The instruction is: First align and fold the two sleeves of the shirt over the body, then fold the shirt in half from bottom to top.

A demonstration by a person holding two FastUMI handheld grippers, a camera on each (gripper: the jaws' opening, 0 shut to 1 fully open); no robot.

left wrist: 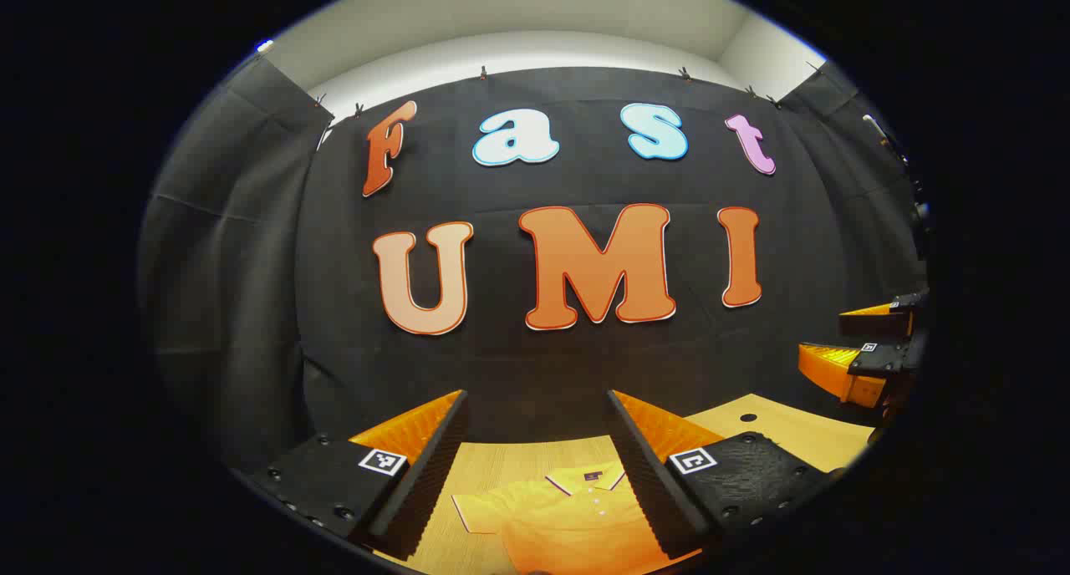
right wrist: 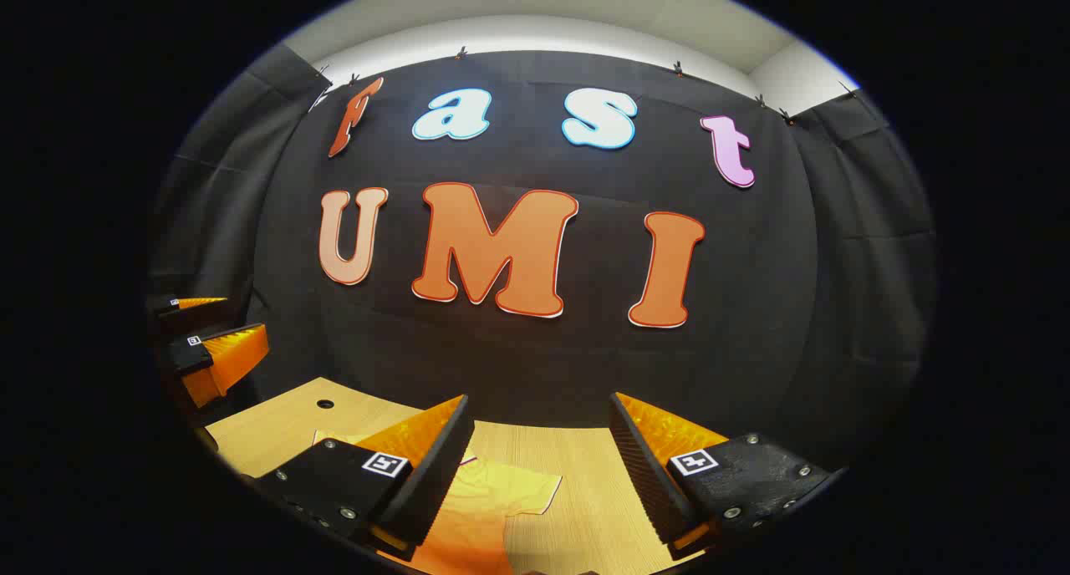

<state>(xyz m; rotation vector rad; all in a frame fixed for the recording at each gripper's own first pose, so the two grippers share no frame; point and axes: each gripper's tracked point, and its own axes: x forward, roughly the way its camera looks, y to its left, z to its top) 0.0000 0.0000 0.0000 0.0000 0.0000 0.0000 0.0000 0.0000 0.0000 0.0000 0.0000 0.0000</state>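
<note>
Light wooden surface [left wrist: 501,466] carries flat yellow short-sleeved polo shirt [left wrist: 577,525]; left tool [left wrist: 535,475] and right tool [right wrist: 535,475] released, high above. Risk: a shallow grab drags the whole shirt.

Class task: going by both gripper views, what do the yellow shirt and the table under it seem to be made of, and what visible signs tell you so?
Shirt: looks like soft knit fabric, matte; it lies limp and flat, with a collar, a buttoned placket and pale-edged sleeves. The fibre cannot be told.
Table: looks like light wood or wood-look laminate, smooth and satin; fine parallel grain lines run across it and a small round hole is cut in it.
</note>
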